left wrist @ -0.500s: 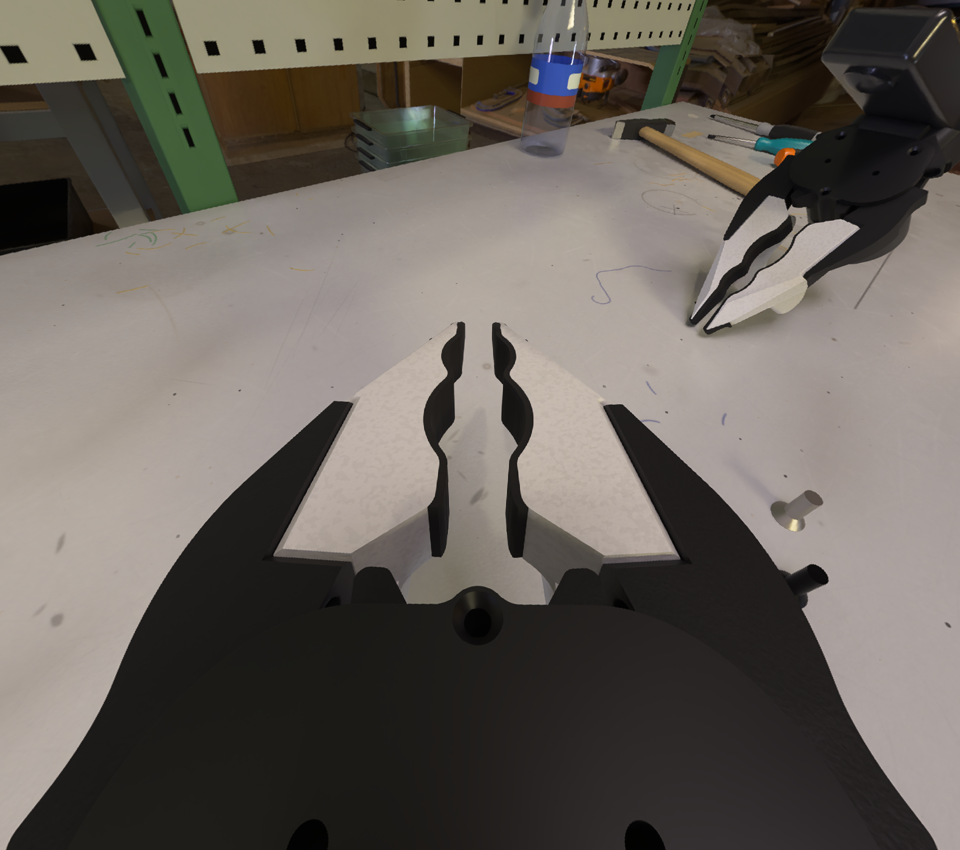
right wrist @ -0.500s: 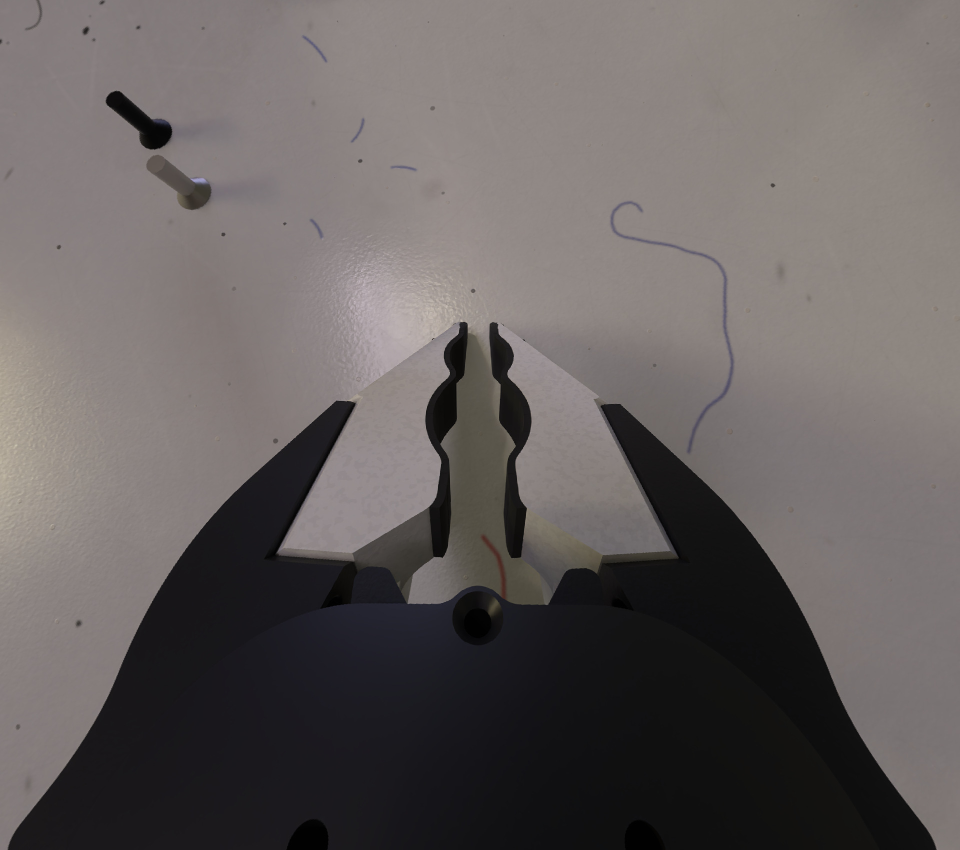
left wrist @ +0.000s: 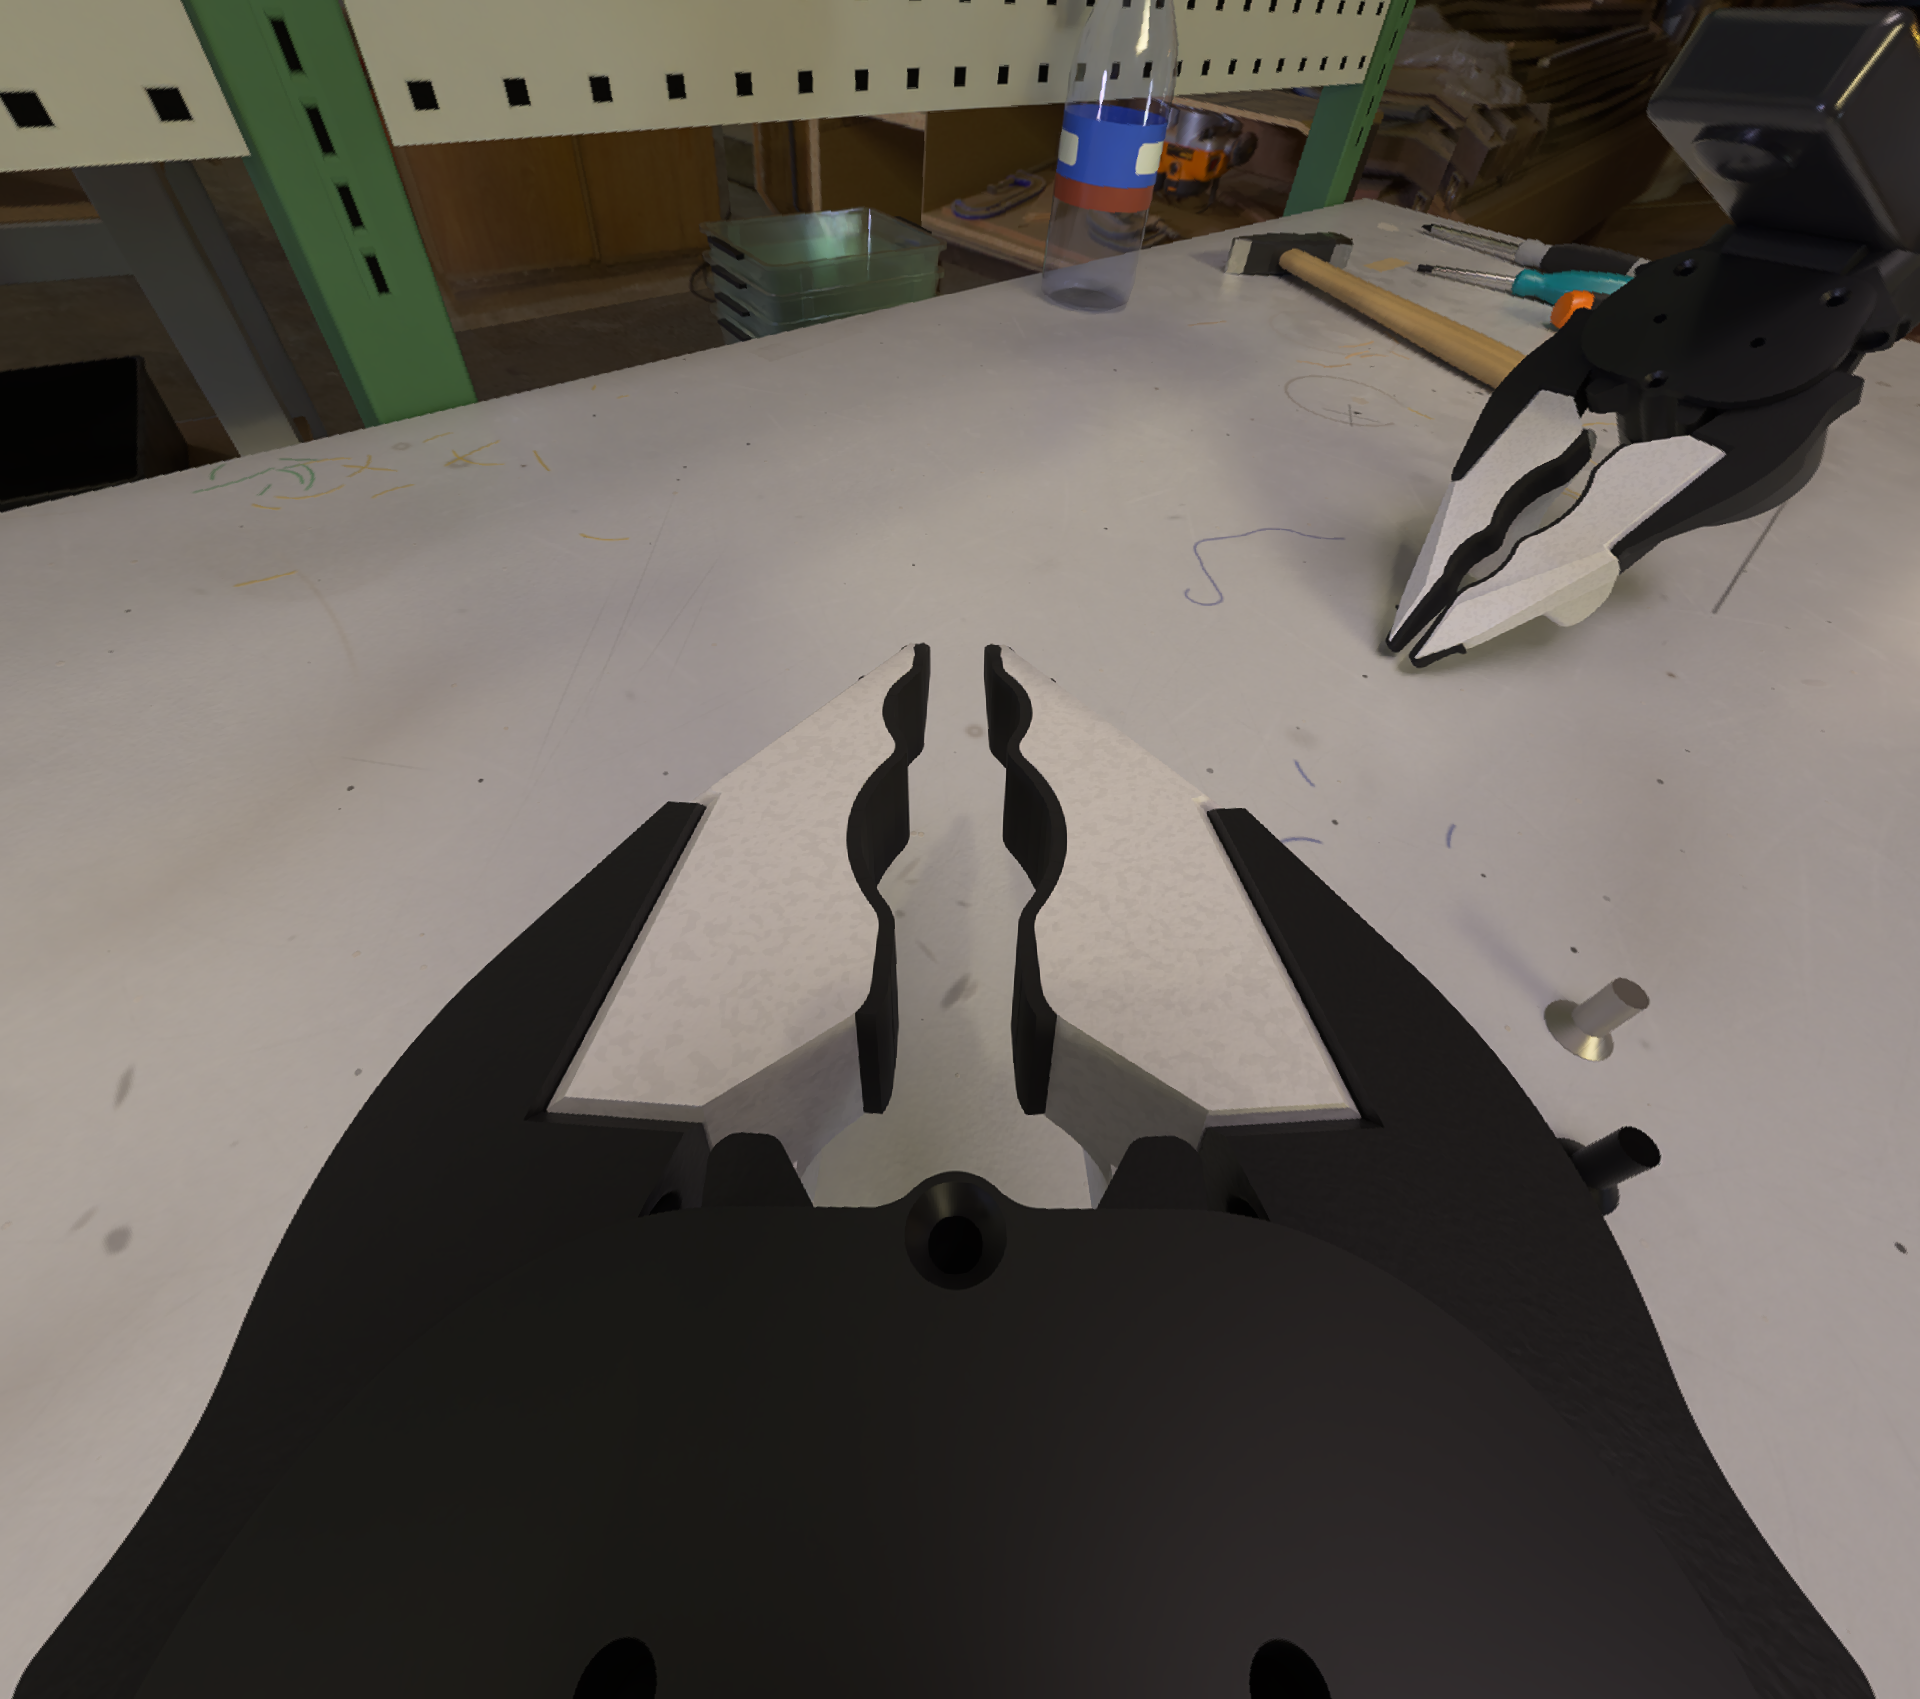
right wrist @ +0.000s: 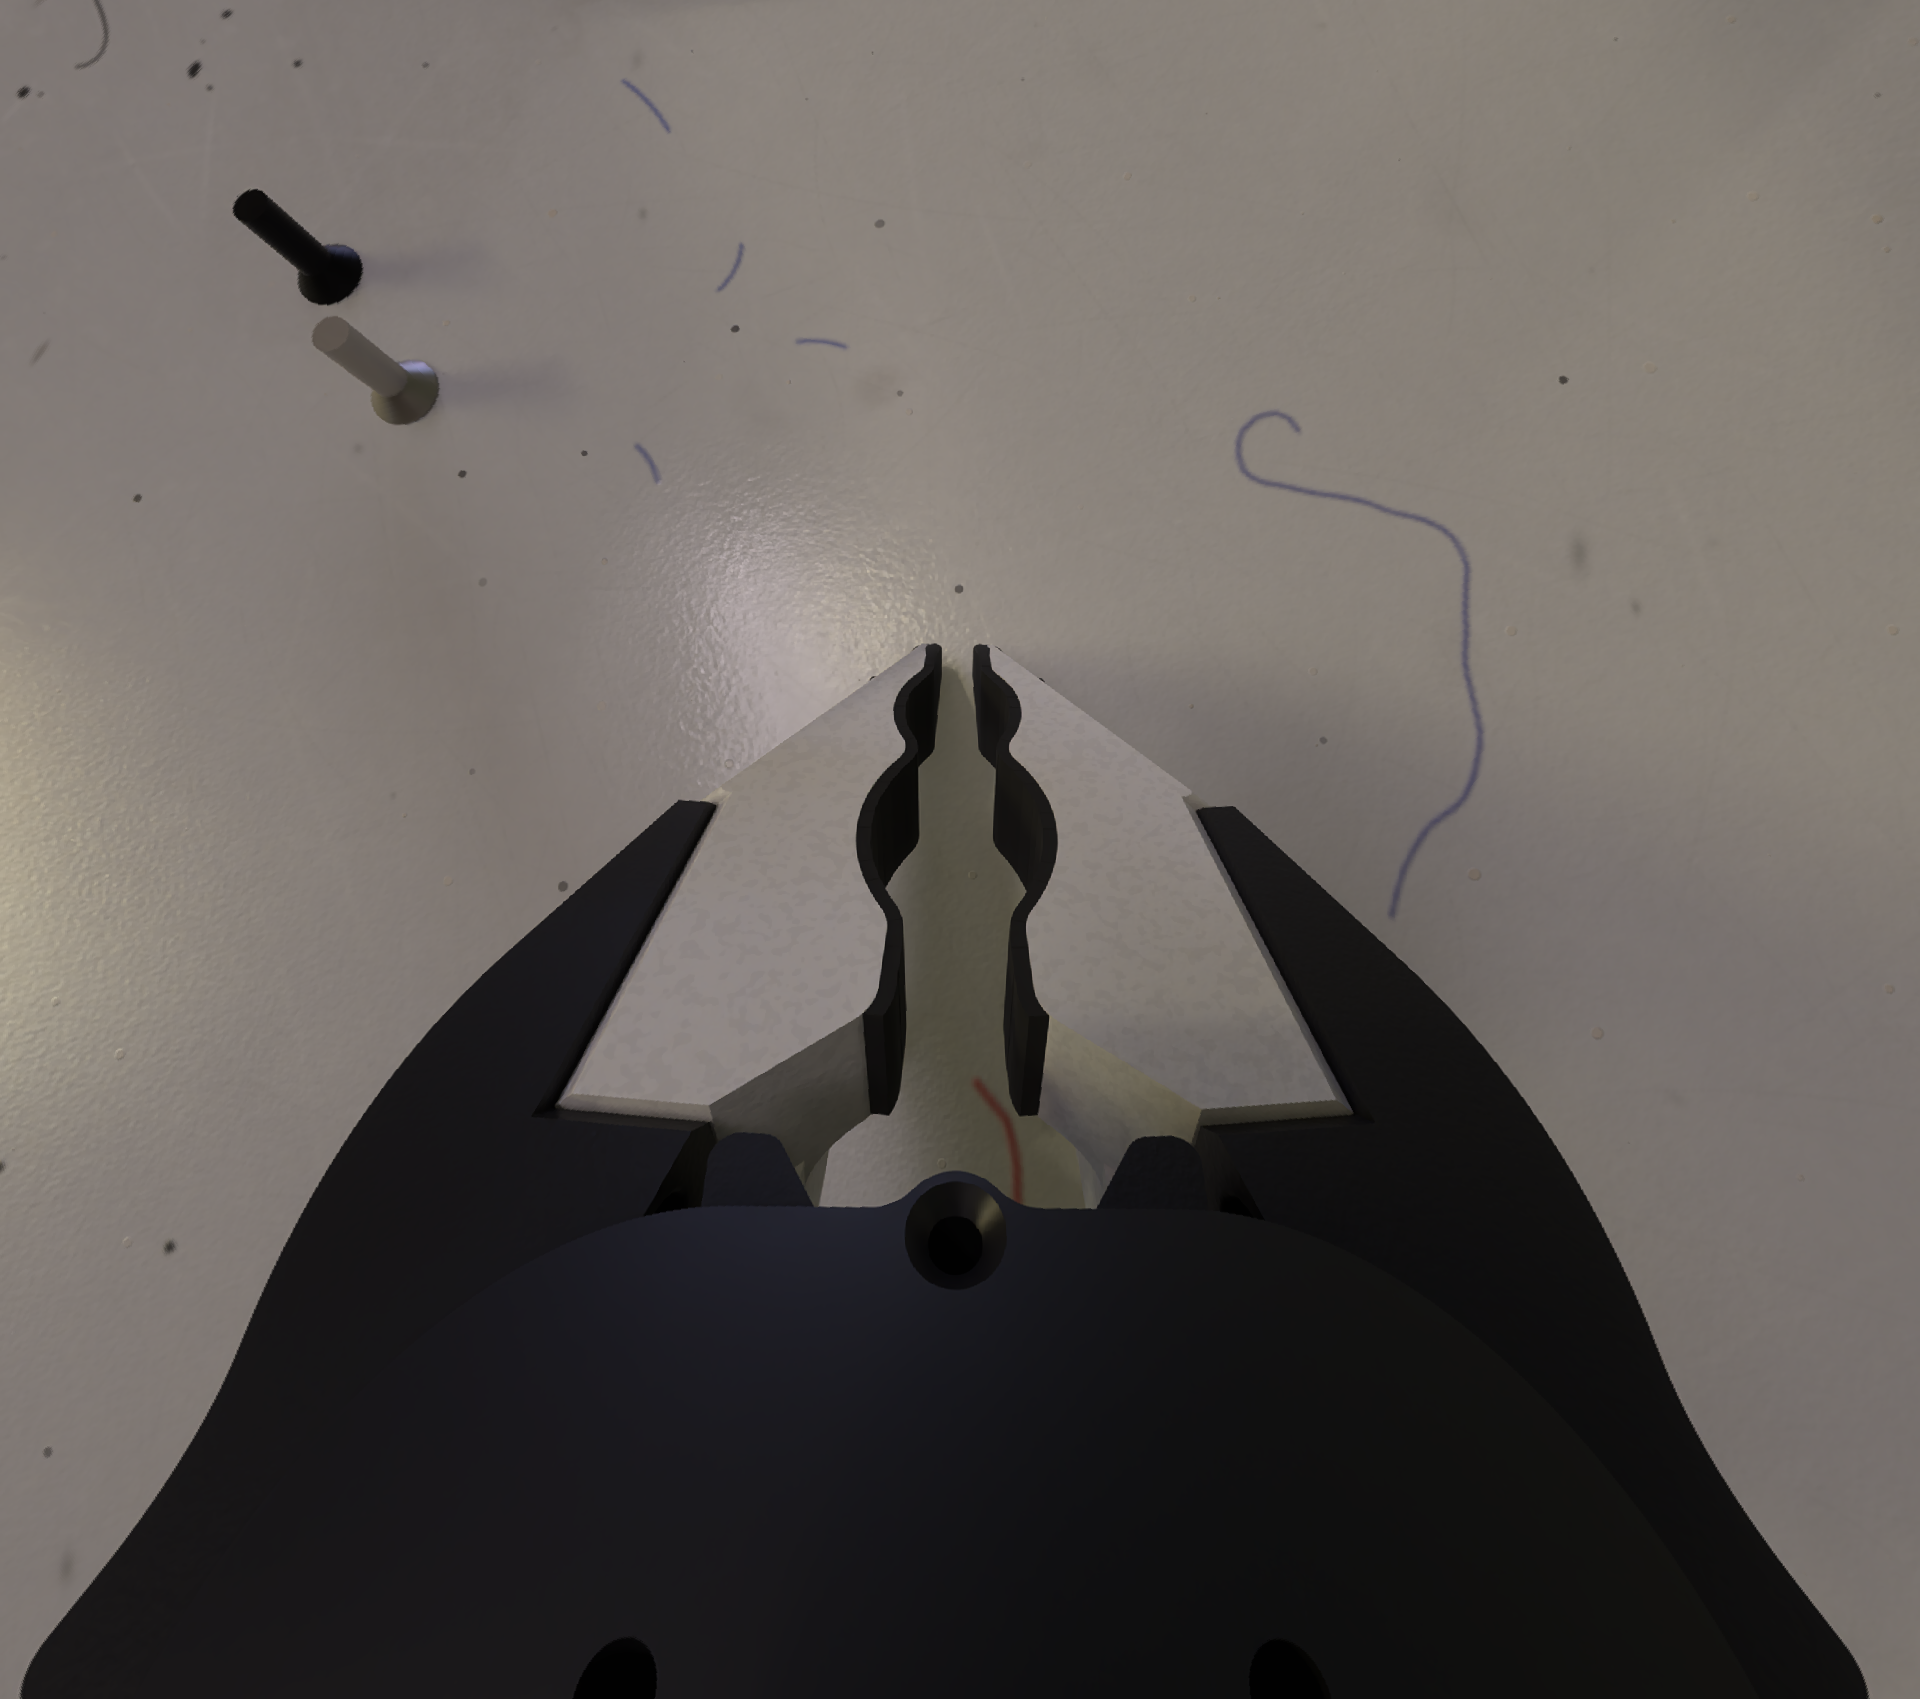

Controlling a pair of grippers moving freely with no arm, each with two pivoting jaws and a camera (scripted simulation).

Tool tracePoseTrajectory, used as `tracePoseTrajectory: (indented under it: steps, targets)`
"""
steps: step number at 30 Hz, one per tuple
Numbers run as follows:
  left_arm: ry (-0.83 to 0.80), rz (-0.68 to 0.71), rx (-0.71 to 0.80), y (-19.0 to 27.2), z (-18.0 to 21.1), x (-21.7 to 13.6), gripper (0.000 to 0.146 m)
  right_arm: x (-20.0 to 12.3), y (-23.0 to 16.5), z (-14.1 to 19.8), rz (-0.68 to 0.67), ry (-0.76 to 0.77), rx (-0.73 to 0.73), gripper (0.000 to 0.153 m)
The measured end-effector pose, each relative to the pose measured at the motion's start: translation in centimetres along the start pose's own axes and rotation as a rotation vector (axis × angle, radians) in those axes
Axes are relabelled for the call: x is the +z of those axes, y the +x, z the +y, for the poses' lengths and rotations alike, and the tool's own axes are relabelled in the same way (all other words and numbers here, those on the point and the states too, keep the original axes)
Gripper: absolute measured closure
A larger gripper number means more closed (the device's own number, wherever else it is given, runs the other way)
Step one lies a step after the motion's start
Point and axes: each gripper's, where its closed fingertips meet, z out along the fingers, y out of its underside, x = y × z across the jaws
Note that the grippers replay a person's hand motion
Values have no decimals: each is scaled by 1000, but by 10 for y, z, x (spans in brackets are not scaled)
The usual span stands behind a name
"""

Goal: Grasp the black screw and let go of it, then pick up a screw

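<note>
The black screw [right wrist: 296,247] lies on the white table [right wrist: 1143,195], far to the upper left of my right gripper [right wrist: 956,650]. A silver screw [right wrist: 376,371] lies just beside it. Both also show in the left wrist view: the silver screw [left wrist: 1595,1021] and the black screw [left wrist: 1621,1161], which is partly hidden behind the body of my left gripper [left wrist: 956,652], to its right. Both grippers are empty, each with only a thin slit between the tips. The right gripper [left wrist: 1405,650] points down at the table, well beyond the screws.
A clear bottle [left wrist: 1117,91] with a red cap stands at the table's far edge. A hammer [left wrist: 1392,309] and screwdrivers [left wrist: 1548,278] lie at the far right. A green post [left wrist: 281,91] and pegboard rise behind, with a clear bin [left wrist: 821,267] beyond the edge.
The slit between the right gripper's tips has narrowed a little, and the screws sit slightly lower and to the right in its view. The left gripper has not moved.
</note>
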Motion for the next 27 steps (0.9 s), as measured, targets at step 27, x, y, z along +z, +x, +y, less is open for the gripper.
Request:
tracePoseTrajectory:
  steps: [27]
  targets:
    - [31,22,-38,1,-4,-3,136,6,-49,-28,-144,99,-143,147]
